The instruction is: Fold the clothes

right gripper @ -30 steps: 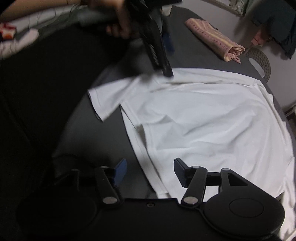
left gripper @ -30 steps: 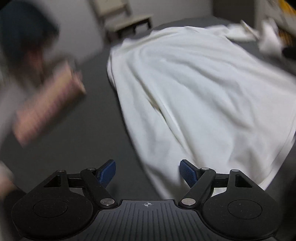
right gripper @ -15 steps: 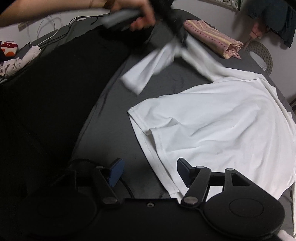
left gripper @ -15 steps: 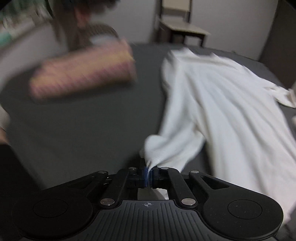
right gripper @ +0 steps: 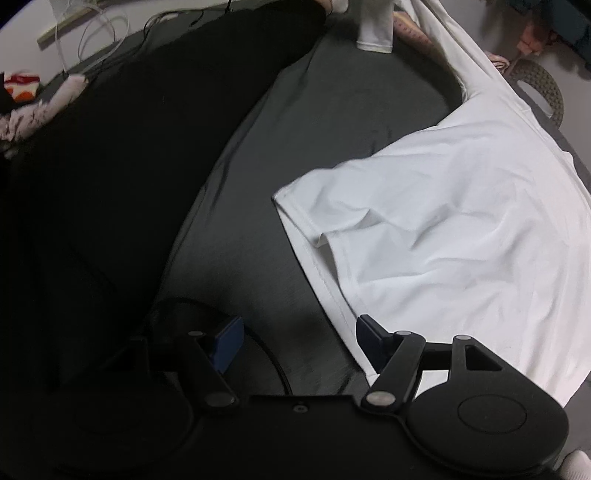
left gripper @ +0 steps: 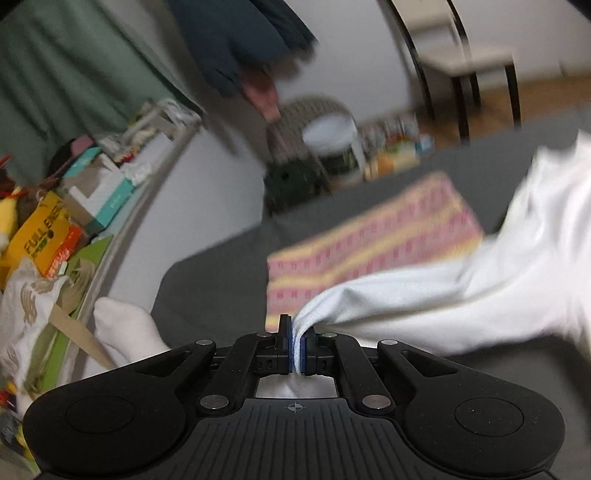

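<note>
A white T-shirt (right gripper: 461, 206) lies partly spread on the dark grey table (right gripper: 332, 110). My left gripper (left gripper: 296, 349) is shut on a bunched edge of the white T-shirt (left gripper: 424, 295), which stretches away to the right, lifted off the table. In the right wrist view that lifted part rises to the top edge, with a sleeve (right gripper: 375, 26) hanging down. My right gripper (right gripper: 299, 341) is open, low over the table at the shirt's near hem, nothing between its fingers.
A folded pink-and-yellow striped garment (left gripper: 373, 243) lies on the grey table (left gripper: 221, 280) just beyond the left gripper. A wicker basket (right gripper: 535, 85) stands past the table's far edge. A cluttered shelf (left gripper: 66, 206) is at left, a chair (left gripper: 465, 55) behind. A black cloth (right gripper: 110, 166) covers the left.
The left gripper, open a second ago, closed on the shirt's edge and has lifted and swung it toward the striped garment. The shirt's near corner has drawn away from the right gripper.
</note>
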{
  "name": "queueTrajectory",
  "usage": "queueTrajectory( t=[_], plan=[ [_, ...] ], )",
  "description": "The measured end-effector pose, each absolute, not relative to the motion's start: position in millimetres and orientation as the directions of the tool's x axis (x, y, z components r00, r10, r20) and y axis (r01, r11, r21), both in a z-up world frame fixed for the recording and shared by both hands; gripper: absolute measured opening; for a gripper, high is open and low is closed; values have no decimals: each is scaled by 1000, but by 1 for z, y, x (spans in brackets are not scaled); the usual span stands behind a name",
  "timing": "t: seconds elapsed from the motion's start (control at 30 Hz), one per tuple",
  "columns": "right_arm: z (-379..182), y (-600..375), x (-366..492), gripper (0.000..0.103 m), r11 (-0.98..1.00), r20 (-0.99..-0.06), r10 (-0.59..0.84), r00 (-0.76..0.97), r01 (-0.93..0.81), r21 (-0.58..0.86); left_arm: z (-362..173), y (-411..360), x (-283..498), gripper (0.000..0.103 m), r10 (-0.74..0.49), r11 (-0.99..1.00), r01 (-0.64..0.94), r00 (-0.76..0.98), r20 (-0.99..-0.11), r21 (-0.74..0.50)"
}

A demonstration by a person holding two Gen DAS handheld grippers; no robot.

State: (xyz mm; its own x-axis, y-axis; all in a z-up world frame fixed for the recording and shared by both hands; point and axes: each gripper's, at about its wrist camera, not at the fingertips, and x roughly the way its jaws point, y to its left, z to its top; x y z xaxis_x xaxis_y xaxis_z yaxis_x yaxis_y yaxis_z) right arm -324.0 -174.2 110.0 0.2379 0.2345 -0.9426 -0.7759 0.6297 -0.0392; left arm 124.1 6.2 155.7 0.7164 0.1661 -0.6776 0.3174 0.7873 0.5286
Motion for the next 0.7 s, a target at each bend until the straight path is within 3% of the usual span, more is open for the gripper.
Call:
queueTrajectory(
  t=[0.17,0.3,0.33,0.4,0.43,0.53,0.7],
  plan=[
    [100,-177,-328,68,602,-939,171,299,-786,-141,99,7,137,4,263,740,350,635,-726,574],
    [91,-181,-328,68,595,-904,140,403,-764,-248,76,6,121,19,289,664,407,635,-717,628],
    [88,-182,-329,68,587,-889,136,437,-758,-283,76,7,115,31,292,646,410,646,-705,644],
    [81,-182,-331,67,556,-861,128,492,-754,-349,85,15,104,70,295,633,378,689,-662,676],
    [77,-181,-334,63,533,-848,129,515,-757,-379,94,19,96,76,282,631,353,724,-629,690],
    [67,-173,-336,44,491,-830,138,540,-765,-416,125,20,49,80,156,639,337,824,-545,691],
    [60,-155,-342,42,438,-783,178,596,-761,-479,144,-12,-98,80,-289,464,662,741,-606,589]
  ],
)
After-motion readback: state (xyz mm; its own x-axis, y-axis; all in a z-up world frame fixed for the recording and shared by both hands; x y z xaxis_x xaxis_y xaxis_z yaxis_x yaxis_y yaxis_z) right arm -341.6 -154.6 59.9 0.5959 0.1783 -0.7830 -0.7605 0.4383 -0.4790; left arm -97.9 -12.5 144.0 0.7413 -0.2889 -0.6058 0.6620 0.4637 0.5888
